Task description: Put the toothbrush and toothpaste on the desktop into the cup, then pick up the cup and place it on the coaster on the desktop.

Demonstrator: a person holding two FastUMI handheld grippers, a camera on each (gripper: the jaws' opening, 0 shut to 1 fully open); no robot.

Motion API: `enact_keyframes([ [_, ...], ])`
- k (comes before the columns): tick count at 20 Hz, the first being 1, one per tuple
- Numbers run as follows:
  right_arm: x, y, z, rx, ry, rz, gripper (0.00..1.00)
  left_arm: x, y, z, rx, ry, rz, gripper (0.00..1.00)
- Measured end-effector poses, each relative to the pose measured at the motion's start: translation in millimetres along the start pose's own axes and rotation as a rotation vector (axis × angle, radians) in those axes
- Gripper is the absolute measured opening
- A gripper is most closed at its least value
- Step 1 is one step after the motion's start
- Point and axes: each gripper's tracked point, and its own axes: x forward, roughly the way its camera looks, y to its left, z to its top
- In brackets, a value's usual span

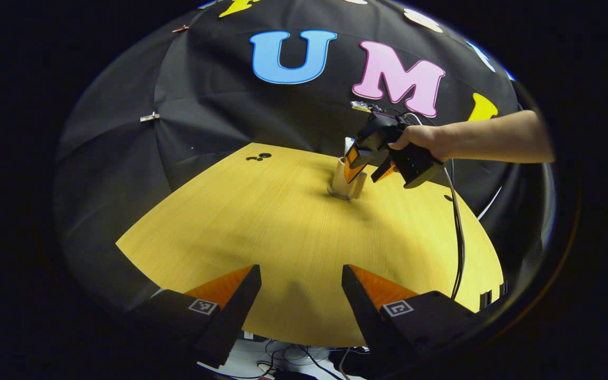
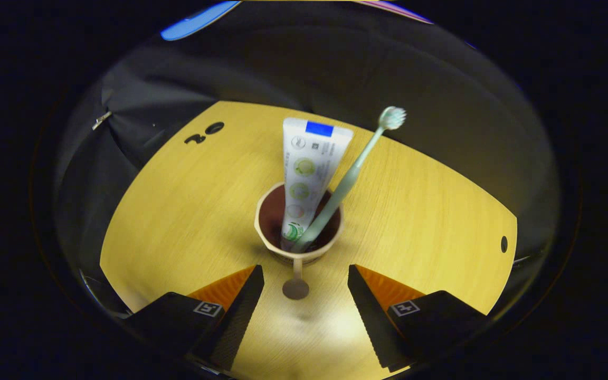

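Note:
A beige cup (image 2: 283,248) with a dark inside stands upright on the wooden table (image 2: 177,211). In it lean a white toothpaste tube (image 2: 309,163) and a pale green toothbrush (image 2: 354,174), bristles up. The cup's handle (image 2: 296,287) points toward my right gripper (image 2: 304,270), which is open, its fingers apart on either side of the handle and short of the cup. In the left gripper view the cup (image 1: 342,182) sits mid-table with a hand (image 1: 420,140) holding the right gripper (image 1: 368,170) just right of it. My left gripper (image 1: 300,269) hangs open over the near table edge, holding nothing.
Small black marks (image 1: 259,157) lie near the table's far left corner. A black cable (image 1: 458,227) trails from the right gripper over the table's right side. A dark hole (image 2: 503,244) sits near the table's right edge. Wires lie on the floor (image 1: 283,364) below the near edge.

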Motion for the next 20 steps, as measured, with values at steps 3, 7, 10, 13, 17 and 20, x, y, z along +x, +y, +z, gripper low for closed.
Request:
enact_keyframes([
  [3, -56.9, -6.4, 6.7, 0.061, -0.143, 0.003, 0.99, -0.4, -12.2, 22.6, 0.021, -0.043, -0.038, 0.98],
  [7, -145.0, -23.9, 7.1, 0.070, -0.355, -0.057, 0.99, -4.6, -33.1, 59.6, 0.074, -0.106, -0.099, 0.98],
  [10, -216.6, -23.4, 6.8, 0.074, -0.535, -0.096, 1.00, -18.1, -50.5, 92.7, 0.072, -0.177, -0.150, 0.98],
  [13, -273.6, -25.2, -7.4, 0.111, -0.636, -0.119, 0.99, -37.7, -62.2, 128.3, 0.102, -0.257, -0.179, 0.98],
  [17, -338.4, -35.4, -31.6, 0.130, -0.750, -0.190, 1.00, -66.0, -77.1, 163.6, 0.124, -0.352, -0.231, 0.98],
  [20, -369.8, -28.9, -63.0, 0.175, -0.811, -0.206, 0.99, -86.2, -77.0, 175.5, 0.114, -0.407, -0.224, 0.97],
])
